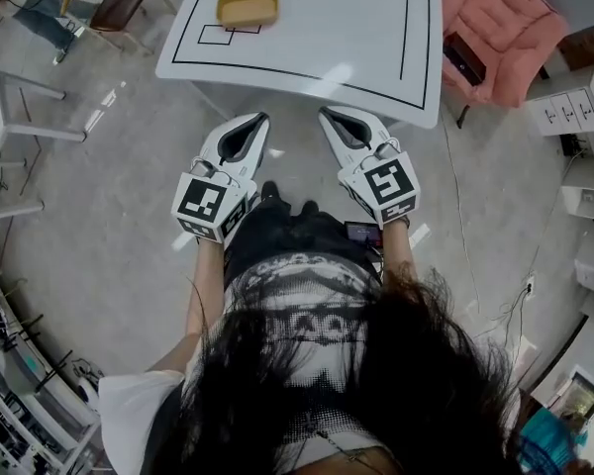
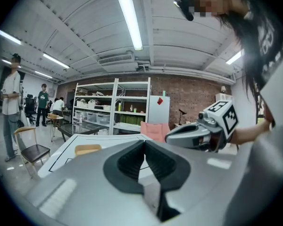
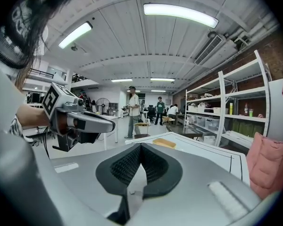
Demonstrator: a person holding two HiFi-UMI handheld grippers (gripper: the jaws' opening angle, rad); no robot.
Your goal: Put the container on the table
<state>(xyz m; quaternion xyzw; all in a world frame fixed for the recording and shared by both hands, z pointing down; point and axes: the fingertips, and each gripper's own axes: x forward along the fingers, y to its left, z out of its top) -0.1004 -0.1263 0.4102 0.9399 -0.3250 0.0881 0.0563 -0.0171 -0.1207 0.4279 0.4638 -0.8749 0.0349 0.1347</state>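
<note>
On the bench (image 1: 356, 38), far left: the tan container (image 1: 247, 8)

We hold the left tongs (image 1: 260, 120) and right tongs (image 1: 327, 115) side by side over the floor near the bench's near edge. Each pair is closed tip to tip on nothing, well apart from the container.

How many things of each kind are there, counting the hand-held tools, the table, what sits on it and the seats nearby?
Grippers: 2, the left gripper and the right gripper
Tables: 1, the white table
Containers: 1, the tan container on the table
Seats: 2, the pink cushioned seat and the brown chair
Total: 6
</note>
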